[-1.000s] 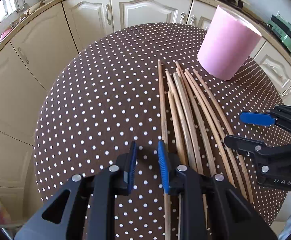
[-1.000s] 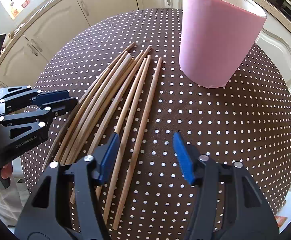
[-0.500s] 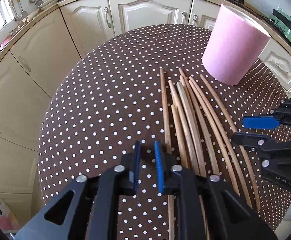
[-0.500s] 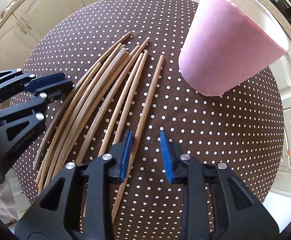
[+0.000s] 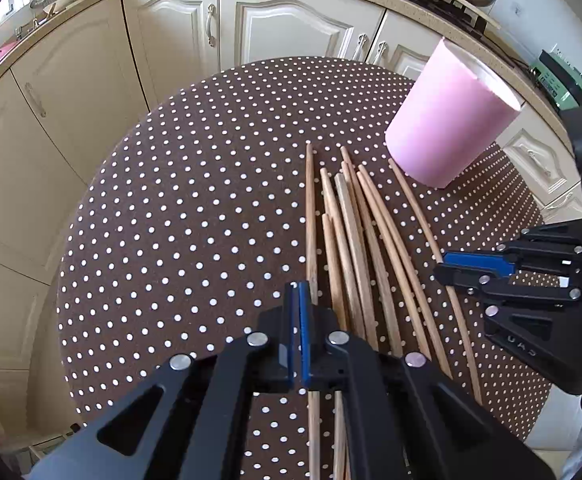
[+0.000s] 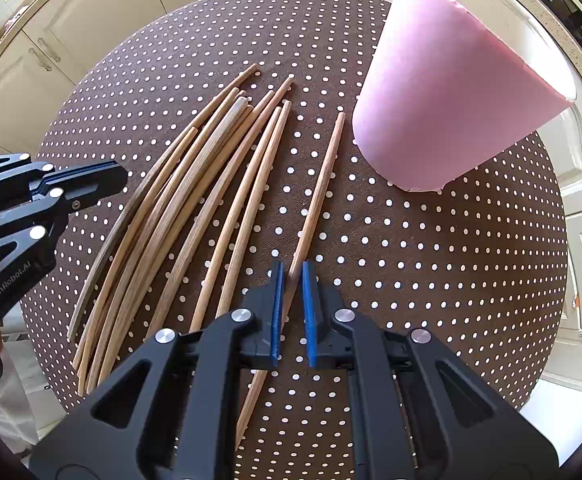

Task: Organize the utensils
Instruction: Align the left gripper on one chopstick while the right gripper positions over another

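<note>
Chopstick point(image 6: 318, 200) between right tongs point(image 6: 292, 312)

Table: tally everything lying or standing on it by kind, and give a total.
wooden chopsticks: about 10 (they overlap, so the count may be off by one)
pink cup: 1
Total: about 11
</note>
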{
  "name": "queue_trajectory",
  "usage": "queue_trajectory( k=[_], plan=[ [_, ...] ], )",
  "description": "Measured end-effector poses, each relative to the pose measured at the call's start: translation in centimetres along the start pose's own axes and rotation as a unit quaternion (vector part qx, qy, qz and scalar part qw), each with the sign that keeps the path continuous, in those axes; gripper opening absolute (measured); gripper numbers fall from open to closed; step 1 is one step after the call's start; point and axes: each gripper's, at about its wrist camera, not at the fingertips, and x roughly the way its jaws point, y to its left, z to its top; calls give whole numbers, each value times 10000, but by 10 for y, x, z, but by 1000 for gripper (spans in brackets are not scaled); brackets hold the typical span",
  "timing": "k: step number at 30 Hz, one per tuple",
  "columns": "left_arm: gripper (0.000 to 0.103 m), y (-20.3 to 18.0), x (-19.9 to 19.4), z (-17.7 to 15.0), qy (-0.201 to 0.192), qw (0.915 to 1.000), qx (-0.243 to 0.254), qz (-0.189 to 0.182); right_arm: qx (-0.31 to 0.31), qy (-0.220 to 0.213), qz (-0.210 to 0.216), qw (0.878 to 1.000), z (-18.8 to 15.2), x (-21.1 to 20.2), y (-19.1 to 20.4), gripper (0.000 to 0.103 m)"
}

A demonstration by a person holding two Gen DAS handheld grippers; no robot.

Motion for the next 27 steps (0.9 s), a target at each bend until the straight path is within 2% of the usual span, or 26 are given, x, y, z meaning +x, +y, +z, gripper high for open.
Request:
queue_trajectory(
  k=[4, 9, 12, 15, 21, 27],
  plan=[
    [4, -3, 9, -3, 212, 9998, 64, -12, 26, -4, 26, 10000, 1, -1, 2, 10],
    [21, -11, 9, -1, 223, 9997, 101, 81, 11, -6, 15, 10000, 2, -2, 4, 10],
    [22, -9, 2, 1, 148, 9998, 46, -79, 12, -9, 42, 10000, 3, -2, 2, 10],
    [22, -6, -2, 2, 128, 9998, 139, 17, 9, -12, 46, 10000, 3, -2, 2, 10],
    [22, -12, 1, 1, 189, 9996, 177, -72, 27, -15, 82, 10000, 3, -2, 0, 10],
    [22, -23, 7, 3, 191, 9993, 281, 131, 0, 2, 51, 10000, 3, -2, 1, 11]
  ],
)
